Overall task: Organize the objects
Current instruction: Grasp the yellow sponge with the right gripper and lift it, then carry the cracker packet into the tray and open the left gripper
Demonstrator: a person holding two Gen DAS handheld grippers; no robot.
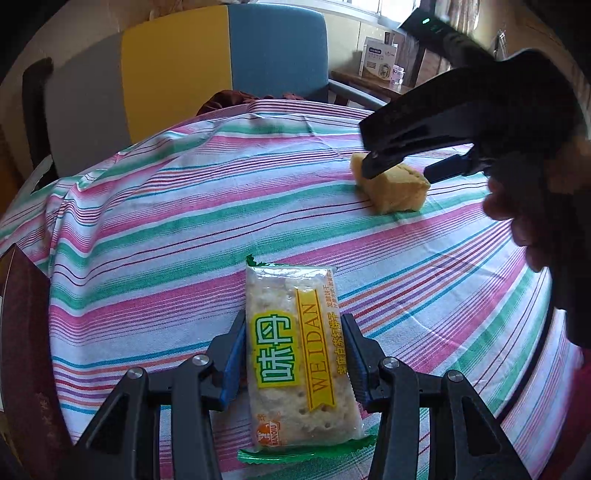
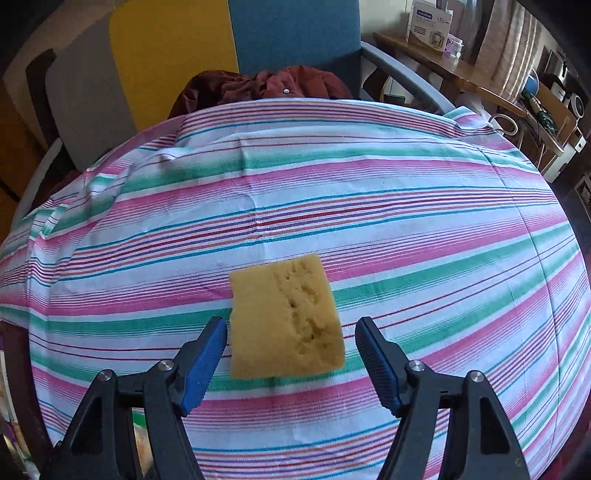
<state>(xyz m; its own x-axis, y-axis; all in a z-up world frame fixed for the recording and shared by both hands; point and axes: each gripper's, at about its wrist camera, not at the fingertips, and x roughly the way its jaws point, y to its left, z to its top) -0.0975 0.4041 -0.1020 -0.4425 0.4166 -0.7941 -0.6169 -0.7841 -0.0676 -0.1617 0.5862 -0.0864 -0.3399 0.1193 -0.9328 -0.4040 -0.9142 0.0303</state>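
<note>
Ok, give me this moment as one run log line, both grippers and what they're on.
left gripper: shut on cracker packet | right gripper: open, sponge between jaws, not gripped | surface: striped cloth

Work surface: table covered with striped cloth (image 2: 332, 206), bands of pink, green, white and thin blue and red lines; creases across the far part. Behind the table: chair (image 2: 295, 33) with blue backrest and grey armrest; beside it upholstered panels in yellow (image 2: 173, 55) and grey (image 2: 92, 96). A dark red garment (image 2: 266, 86) lies bunched on the seat, just past the table edge. Right background: wooden side table (image 2: 461, 70) carrying a white printed box (image 2: 428, 24) and a small jar. Further right, clutter of boxes and small items, too small to identify. Window (image 1: 365, 7) at upper right of left wrist view; daylight enters there, bright.
</note>
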